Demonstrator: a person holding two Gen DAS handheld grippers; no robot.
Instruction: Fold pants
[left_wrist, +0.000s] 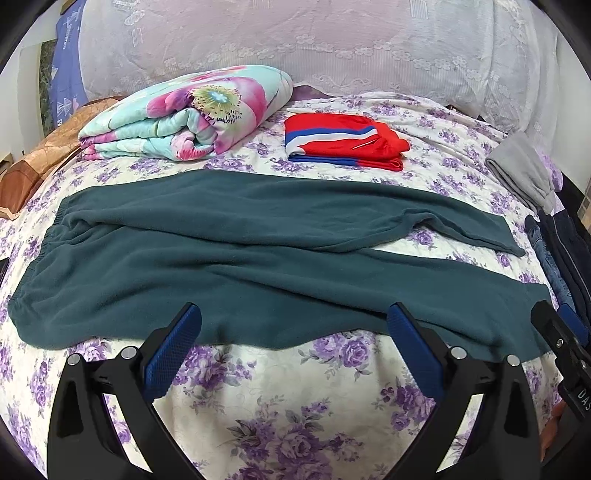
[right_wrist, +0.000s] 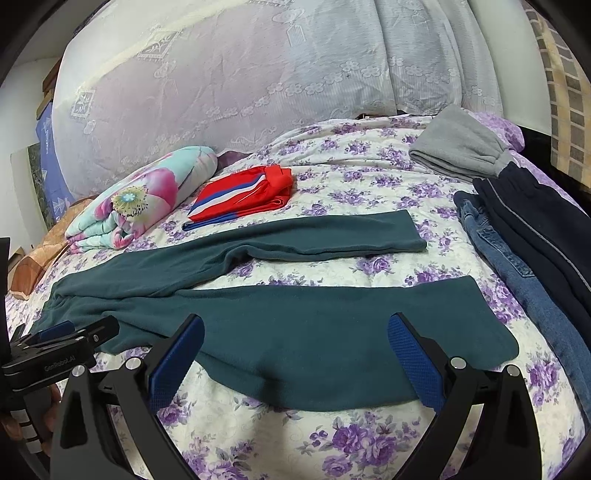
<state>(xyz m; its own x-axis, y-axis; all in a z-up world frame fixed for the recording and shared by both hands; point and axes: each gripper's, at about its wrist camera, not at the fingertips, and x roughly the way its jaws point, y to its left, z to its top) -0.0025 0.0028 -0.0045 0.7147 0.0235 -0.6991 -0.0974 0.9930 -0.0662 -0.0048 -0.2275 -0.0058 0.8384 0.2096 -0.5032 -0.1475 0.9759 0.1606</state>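
The dark teal fleece pants (left_wrist: 258, 266) are spread flat across the middle of the frame on the purple-flowered bed cover (left_wrist: 280, 406), legs parted. Both the left hand-held gripper (left_wrist: 293, 354) and the right hand-held gripper (right_wrist: 295, 365) are held wide and empty at the lower edge. Soft, limp, light cloth is expected, best pinched at waistband and cuff.

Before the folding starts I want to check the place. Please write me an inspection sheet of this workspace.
Surface: bed with purple-flowered cover, bare at the near edge.
Job's things: green pants lie spread flat, waistband to the left, two legs apart to the right, not yet folded.
Clutter: floral quilt, red folded garment, grey garment, jeans, dark navy garment.
Grippers: left gripper and right gripper both open, holding nothing, fingers at the pants' near edge.
Cables: nothing seen.
Surroundings: lace-covered headboard behind the bed.
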